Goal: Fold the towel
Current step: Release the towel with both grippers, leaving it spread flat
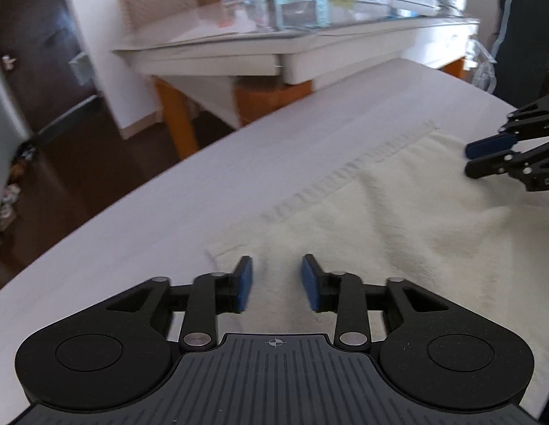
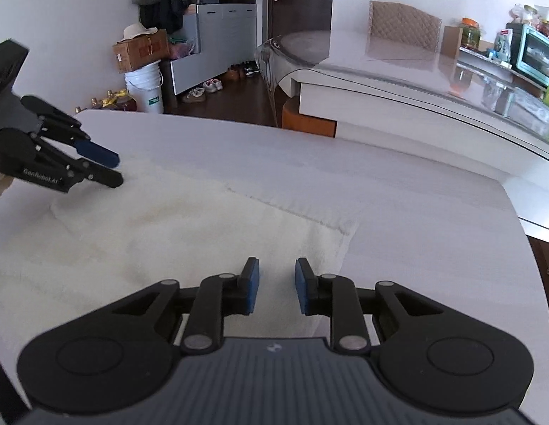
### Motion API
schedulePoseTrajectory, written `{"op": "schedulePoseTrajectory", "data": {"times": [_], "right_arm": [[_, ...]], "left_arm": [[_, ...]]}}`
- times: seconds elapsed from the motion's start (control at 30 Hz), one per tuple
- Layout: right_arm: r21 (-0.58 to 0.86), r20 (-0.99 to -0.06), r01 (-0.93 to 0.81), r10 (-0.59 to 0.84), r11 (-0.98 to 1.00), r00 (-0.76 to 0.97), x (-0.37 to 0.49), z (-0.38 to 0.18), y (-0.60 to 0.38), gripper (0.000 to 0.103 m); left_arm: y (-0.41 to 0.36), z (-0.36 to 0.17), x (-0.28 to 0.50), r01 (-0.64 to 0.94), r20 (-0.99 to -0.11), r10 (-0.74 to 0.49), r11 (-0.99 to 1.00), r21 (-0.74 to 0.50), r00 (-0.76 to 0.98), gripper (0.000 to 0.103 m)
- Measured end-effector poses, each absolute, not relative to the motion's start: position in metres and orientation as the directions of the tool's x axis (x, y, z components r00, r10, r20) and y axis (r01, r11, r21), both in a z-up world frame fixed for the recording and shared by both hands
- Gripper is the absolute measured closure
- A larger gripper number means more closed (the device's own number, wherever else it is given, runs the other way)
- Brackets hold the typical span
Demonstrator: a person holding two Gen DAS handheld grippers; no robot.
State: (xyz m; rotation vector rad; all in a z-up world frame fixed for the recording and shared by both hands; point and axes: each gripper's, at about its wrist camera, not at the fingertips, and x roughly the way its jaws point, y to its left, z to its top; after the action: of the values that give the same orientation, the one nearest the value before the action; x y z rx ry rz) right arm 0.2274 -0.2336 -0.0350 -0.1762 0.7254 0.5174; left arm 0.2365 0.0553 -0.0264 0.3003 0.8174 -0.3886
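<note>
Directly at twelve o'clock beneath both parted, empty tongs, left tongs (image 1: 277,283) and right tongs (image 2: 276,285), the towel (image 1: 398,219) is spread along the bench (image 1: 168,212).

towel (image 1: 398,219) on table (image 1: 168,205) | desk (image 1: 309,53) behind table

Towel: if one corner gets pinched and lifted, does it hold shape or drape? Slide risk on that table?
The towel already lies in soft wrinkles, so it probably drapes limp from any pinch. Its fluffy pile suggests the left tongs would grip without slipping. The table looks smooth, so a push may slide or bunch it.
</note>
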Motion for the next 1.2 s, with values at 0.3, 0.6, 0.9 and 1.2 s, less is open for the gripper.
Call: {"op": "schedulePoseTrajectory", "data": {"times": [0.3,0.6,0.9,1.2], "right_arm": [[-0.025,-0.668,-0.557,0.401,0.830,0.627,0.254,-0.037,-0.222,0.075],[0.020,-0.645,-0.572,0.448,0.820,0.620,0.209,-0.014,-0.247,0.075],[-0.161,-0.648,-0.645,0.413,0.747,0.640,0.083,-0.008,-0.265,0.073],[-0.401,-0.648,-0.636,0.287,0.659,0.706,0.044,-0.028,-0.263,0.073]], "left_arm": [[0.068,-0.025,0.242,0.371,-0.741,-0.135,0.914,0.162,0.658,0.058],[0.066,-0.013,0.224,0.367,-0.716,-0.144,0.915,0.166,0.683,0.061],[0.032,-0.005,0.159,0.503,-0.702,-0.263,0.850,0.155,0.662,0.059],[-0.036,-0.012,0.130,0.672,-0.705,-0.444,0.738,0.062,0.553,0.058]]}}
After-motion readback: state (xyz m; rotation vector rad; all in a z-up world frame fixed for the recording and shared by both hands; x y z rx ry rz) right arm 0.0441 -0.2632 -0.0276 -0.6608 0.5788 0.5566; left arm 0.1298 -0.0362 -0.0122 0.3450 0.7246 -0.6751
